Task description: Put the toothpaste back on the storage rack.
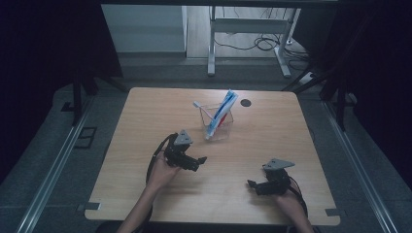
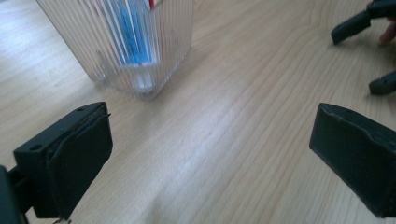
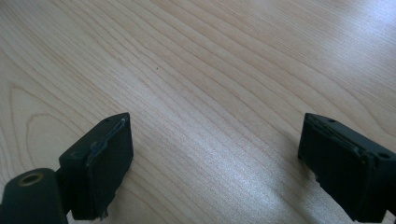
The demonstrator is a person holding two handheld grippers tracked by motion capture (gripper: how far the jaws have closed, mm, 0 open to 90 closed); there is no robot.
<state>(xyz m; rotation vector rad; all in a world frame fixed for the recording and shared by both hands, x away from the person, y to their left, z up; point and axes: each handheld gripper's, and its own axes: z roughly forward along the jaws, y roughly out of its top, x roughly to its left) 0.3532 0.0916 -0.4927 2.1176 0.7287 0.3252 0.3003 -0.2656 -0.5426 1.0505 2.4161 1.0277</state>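
Pale wooden surface (image 1: 145,121), square-cornered, with a small dark round spot (image 1: 246,103) near the far edge. A little beyond the middle, toward that far edge, a clear ribbed holder (image 1: 217,124) standing upright — inside it a blue-and-white tube (image 1: 222,112) leaning up toward the far right, its top well above the rim, and a toothbrush (image 1: 202,108) slanting out toward the far left. Seen from the left gripper view, the same ribbed holder (image 2: 135,42) close ahead at upper left, blue showing through its wall, its base flat on the wood. Left claw (image 1: 202,159) just beside the holder on its near side, held in a hand (image 1: 163,171) coming from the near edge; jaws spread wide, nothing between them, bare wood in the gap. Right claw (image 1: 250,184) near the near-right corner, well apart from the holder, pointing toward the left — likewise released, jaws wide with only wood grain between. In the left gripper view, the right claw's two black tips (image 2: 351,27) at the upper right corner, a fingertip beside them.
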